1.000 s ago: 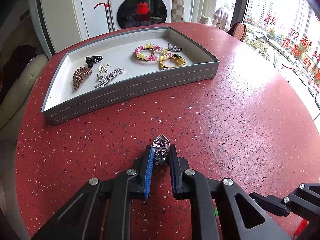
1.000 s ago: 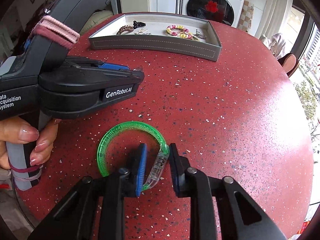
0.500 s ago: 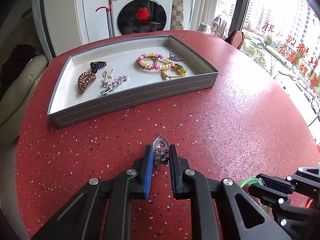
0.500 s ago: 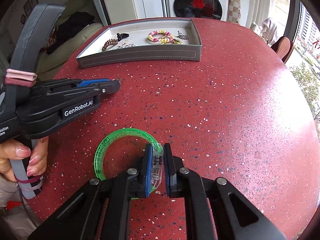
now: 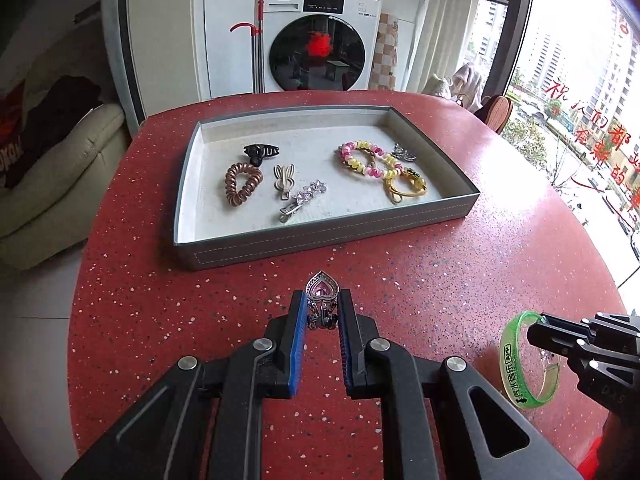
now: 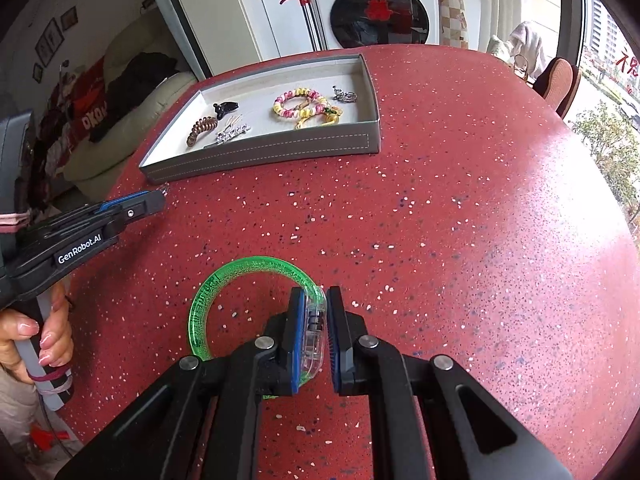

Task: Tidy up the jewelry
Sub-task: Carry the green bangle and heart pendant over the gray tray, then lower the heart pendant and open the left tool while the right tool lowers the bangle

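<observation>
My left gripper is shut on a silver hair clip with a pink heart stone, held above the red table short of the grey tray. My right gripper is shut on the clear clasp of a green bracelet, lifted off the table; it shows at the lower right of the left wrist view. The tray holds a brown coil hair tie, a black claw clip, two clips, a pink-yellow bracelet and a yellow bracelet.
The round red speckled table drops off at left and right. A washing machine and a sofa stand beyond. The left gripper's body and the holding hand lie at the left of the right wrist view.
Both grippers have risen and moved toward the tray. The right gripper closed on the green bracelet's clasp and lifted it. The left still holds the heart clip.
</observation>
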A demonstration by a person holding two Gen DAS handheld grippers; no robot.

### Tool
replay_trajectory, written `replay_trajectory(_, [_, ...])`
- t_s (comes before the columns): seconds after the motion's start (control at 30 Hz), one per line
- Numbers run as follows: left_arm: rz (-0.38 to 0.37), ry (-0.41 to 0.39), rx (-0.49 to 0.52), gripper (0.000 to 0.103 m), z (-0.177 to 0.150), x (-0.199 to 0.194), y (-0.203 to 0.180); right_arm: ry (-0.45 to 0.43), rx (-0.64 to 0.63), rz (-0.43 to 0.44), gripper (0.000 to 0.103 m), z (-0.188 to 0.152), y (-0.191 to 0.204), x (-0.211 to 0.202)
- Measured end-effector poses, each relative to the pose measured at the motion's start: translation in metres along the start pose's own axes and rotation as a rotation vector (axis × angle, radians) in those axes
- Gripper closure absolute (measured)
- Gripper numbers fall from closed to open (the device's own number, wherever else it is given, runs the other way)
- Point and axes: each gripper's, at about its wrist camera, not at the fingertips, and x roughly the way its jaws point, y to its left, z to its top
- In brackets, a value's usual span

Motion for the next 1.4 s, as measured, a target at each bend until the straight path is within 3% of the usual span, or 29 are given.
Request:
replay_trajectory(0.5, [0.009, -0.056, -0.056, 0.069, 0.042, 0.001, 0.027, -0.043, 0.028, 0.033, 0.091, 0.068, -0.002, 0.007])
replay_trajectory(0.9, [0.036, -0.054, -0.061, 0.069, 0.079, 0.036, 0.023, -0.065, 0.047, 0.057, 0.091, 0.132, 0.0, 0.031])
replay_trajectory(1.4, [0.072, -0.013, -0.047, 0.069, 0.115, 0.087, 0.015, -0.05, 0.085, -0.011, 0.091, 0.183, -0.012, 0.082])
